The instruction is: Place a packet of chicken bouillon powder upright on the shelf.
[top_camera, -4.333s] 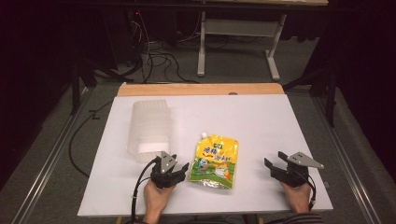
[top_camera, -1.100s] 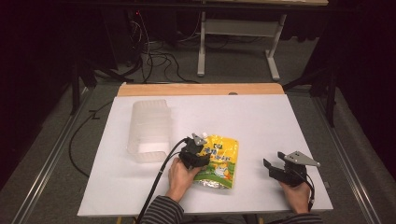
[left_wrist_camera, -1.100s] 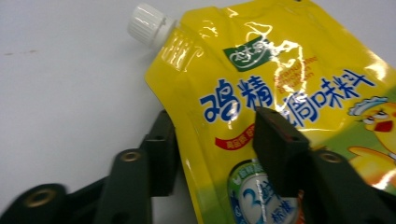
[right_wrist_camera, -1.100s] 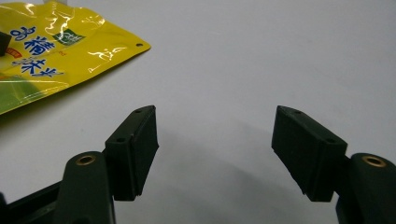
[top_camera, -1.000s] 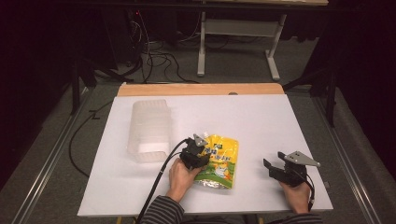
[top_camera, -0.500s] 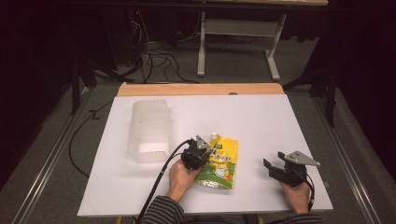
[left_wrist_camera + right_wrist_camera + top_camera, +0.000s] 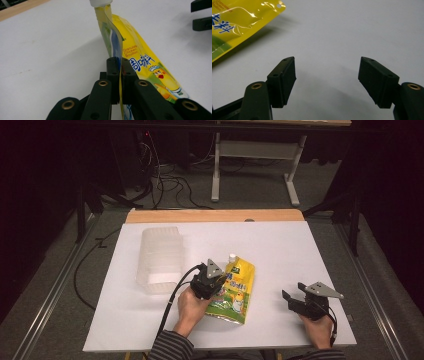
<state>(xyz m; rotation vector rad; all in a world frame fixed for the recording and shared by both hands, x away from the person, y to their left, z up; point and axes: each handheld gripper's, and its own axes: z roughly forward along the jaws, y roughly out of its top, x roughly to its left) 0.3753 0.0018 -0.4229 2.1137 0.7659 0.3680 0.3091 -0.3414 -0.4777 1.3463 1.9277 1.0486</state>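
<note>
The yellow spout pouch of granulated chicken bouillon (image 7: 234, 290) lies near the middle of the white table (image 7: 280, 245), a little toward the person's side, with its white cap (image 7: 232, 257) pointing away from the person. The left gripper (image 7: 214, 281) has just been closing its jaws, and in the left gripper view the two black pads are pressed together on the thin left edge of the pouch (image 7: 140, 60), so the grasp looks complete. That edge stands up from the table between the pads, while the right part of the pouch appears to rest on the surface. I judge that the pick is done and the lifting has only started.

The right gripper (image 7: 294, 300) is well apart from the pouch, to its right, low over the table. Its jaws stand wide with nothing between them, as the right gripper view shows clearly (image 7: 325, 82).

A clear plastic container (image 7: 160, 259) sits just to the left of the pouch, touching neither gripper. It may be the place where the pouch should go, but this is only my guess. What is left: to raise the pouch fully, carry it, and release it.
</note>
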